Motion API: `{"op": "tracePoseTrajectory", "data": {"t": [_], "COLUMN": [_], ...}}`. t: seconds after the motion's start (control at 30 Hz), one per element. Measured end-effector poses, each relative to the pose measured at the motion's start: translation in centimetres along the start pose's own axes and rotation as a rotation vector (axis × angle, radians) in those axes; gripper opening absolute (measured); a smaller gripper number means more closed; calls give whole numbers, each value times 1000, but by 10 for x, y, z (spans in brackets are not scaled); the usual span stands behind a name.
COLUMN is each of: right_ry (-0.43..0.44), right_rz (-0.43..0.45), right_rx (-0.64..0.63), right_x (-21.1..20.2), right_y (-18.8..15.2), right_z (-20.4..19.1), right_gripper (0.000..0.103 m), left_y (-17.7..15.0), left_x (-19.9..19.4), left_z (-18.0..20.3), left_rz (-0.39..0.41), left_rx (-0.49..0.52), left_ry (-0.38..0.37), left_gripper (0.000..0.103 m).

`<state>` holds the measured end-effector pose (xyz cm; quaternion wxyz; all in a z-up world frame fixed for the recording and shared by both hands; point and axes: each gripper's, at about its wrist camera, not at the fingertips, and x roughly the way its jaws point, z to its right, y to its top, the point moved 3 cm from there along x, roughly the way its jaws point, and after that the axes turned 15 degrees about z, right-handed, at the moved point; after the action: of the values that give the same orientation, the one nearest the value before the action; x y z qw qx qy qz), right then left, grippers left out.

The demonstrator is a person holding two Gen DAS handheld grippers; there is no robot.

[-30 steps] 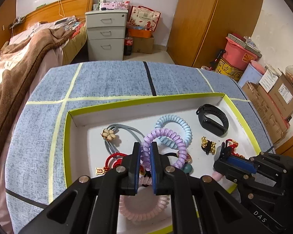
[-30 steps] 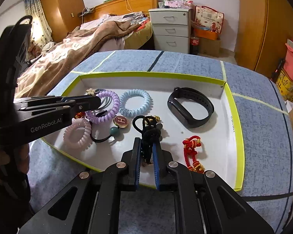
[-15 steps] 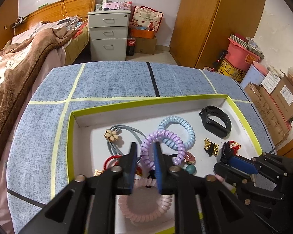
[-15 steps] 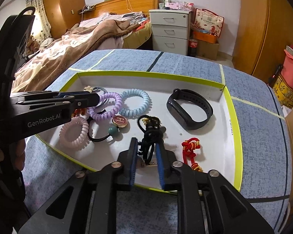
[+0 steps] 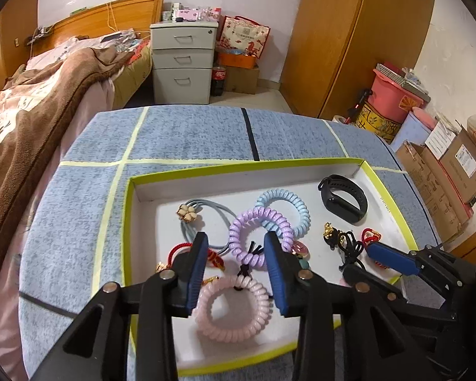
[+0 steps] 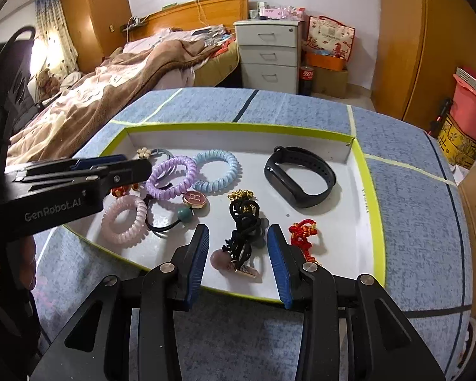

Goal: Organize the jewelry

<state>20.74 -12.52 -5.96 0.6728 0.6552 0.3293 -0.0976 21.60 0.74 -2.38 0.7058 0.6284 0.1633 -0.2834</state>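
Observation:
A white tray with a yellow-green rim [image 5: 129, 222] [image 6: 369, 190] holds the jewelry. My left gripper [image 5: 235, 238] [image 6: 136, 166] hangs over its near left part, jaws opening. The purple coil band [image 5: 260, 216] [image 6: 171, 177] and a black cord end lie between the pads, untouched. The pink coil band [image 5: 234, 308] [image 6: 123, 220] lies just below. My right gripper [image 6: 238, 231] [image 5: 358, 258] is also opening, over the near edge. The black cord with a gold charm [image 6: 244, 219] rests on the tray between its pads, not pinched.
Also in the tray: blue coil band [image 6: 217, 171], black wristband [image 6: 301, 177], red knot charm [image 6: 303, 238], flower hair tie [image 5: 187, 212], round H pendant [image 6: 195, 198]. The tray sits on a blue padded table [image 5: 190, 133]. A bed [image 5: 31, 111] stands left, boxes [image 5: 453, 165] right.
Both grippers were shut, the left on the purple coil band and the right on the black cord. Both have opened wide, and the two pieces now lie loose on the tray.

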Motion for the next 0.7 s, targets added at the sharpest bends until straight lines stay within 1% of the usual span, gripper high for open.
{"op": "tracePoseTrajectory", "data": {"t": [0.07,0.13,0.2,0.27,0.47,0.6,0.7], "right_ry": [-6,-12,-33,-59,-79,-87,-91], "right_rz": [18,35,50,71,103,114,115], "right_rx": [13,24,28,24,39,31,36], "right_x": [-7,-16,-22,-31,-47,-55,-58], "right_y": [1,2,3,2,1,0,-2], "right_z": [0,0,1,0,-5,-9,-10], "right_gripper": [39,40,44,46,47,47,47], "left_y": [0,0,-2,-5,-21,-27,-30], "left_x": [-8,-20,-31,-40,-60,-68,-73], "left_z": [-1,-2,0,2,9,16,18], "left_rz": [15,52,76,83,106,114,115], "left_rx": [-9,-13,2,6,18,31,15], "left_ry": [23,63,84,97,144,161,170], "left_gripper": [41,43,47,47,47,47,47]}}
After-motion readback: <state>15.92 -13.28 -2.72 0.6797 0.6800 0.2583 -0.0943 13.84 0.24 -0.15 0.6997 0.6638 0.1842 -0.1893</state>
